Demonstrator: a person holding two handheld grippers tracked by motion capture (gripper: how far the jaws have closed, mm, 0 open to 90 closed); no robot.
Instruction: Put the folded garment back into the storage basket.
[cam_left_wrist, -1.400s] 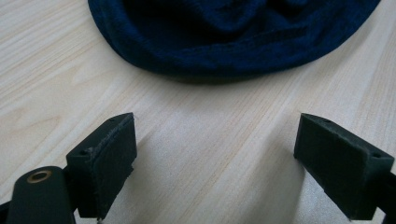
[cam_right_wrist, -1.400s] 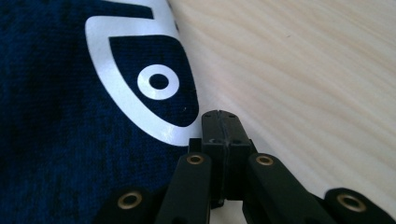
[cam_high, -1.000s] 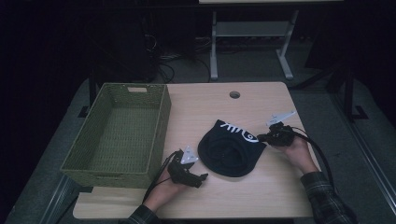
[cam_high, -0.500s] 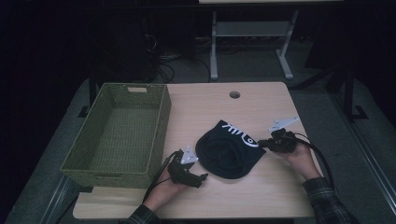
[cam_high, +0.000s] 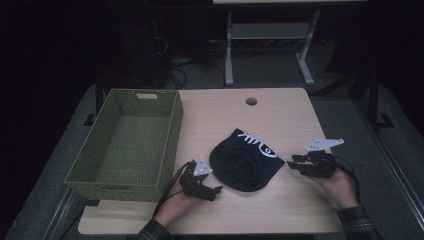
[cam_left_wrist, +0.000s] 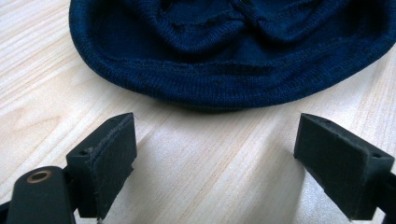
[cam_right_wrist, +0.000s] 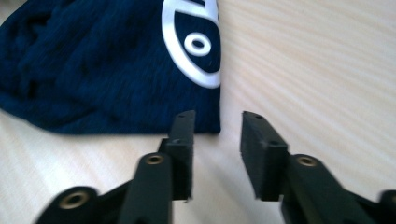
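A dark blue knit beanie (cam_high: 245, 161) with a white print lies crumpled on the wooden table (cam_high: 280, 115). My left gripper (cam_high: 212, 190) rests on the table just left of it, open wide, with the ribbed rim of the beanie (cam_left_wrist: 224, 60) a short way ahead of its pads (cam_left_wrist: 105, 149). My right gripper (cam_high: 294, 165) sits to the right of the cap, clear of it. Its jaws stand partly open with nothing between them, pointing at the corner of the beanie (cam_right_wrist: 107, 70) beside the white print.
A green woven basket (cam_high: 127, 142) stands empty at the table's left side, close to my left hand. A cable hole (cam_high: 251, 101) is near the table's far edge. Bare wood lies behind the beanie and to its right.
My right gripper has let go of the beanie and drawn back to the right. The cap has settled slightly left. The left gripper has stayed put.
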